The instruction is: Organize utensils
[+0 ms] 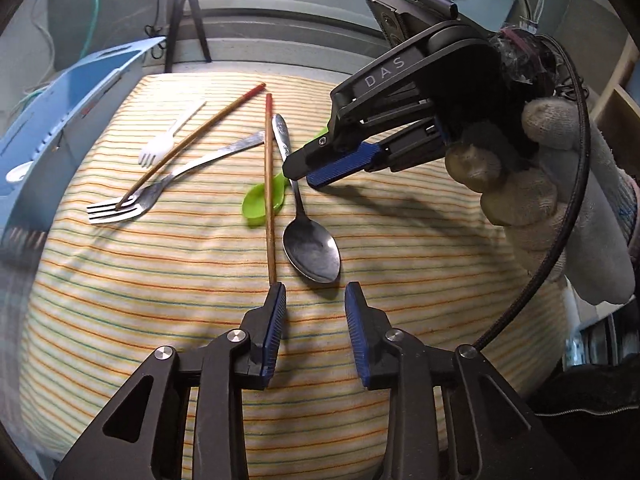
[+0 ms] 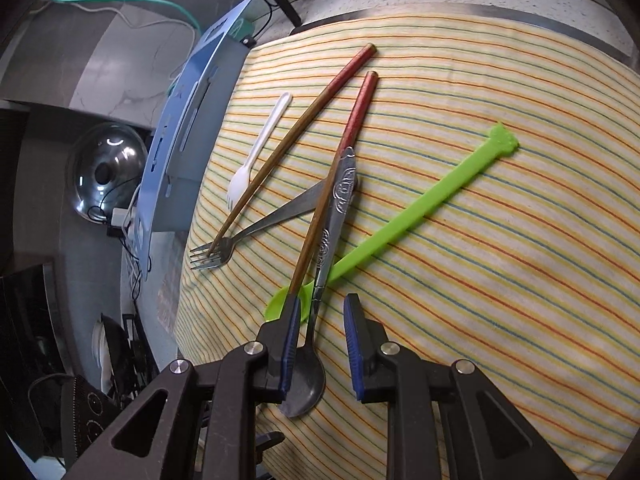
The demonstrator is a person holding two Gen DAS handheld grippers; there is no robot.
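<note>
On the striped cloth (image 1: 400,240), both your grippers, left (image 1: 316,292) and right (image 2: 322,306), hover released over the red-tipped wooden chopstick (image 1: 269,168); clamp it next.

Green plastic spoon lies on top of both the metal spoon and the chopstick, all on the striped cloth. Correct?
Not quite. The green plastic spoon lies underneath: the metal spoon and the chopstick cross over it, as the right wrist view shows. All three are on the striped cloth.
</note>
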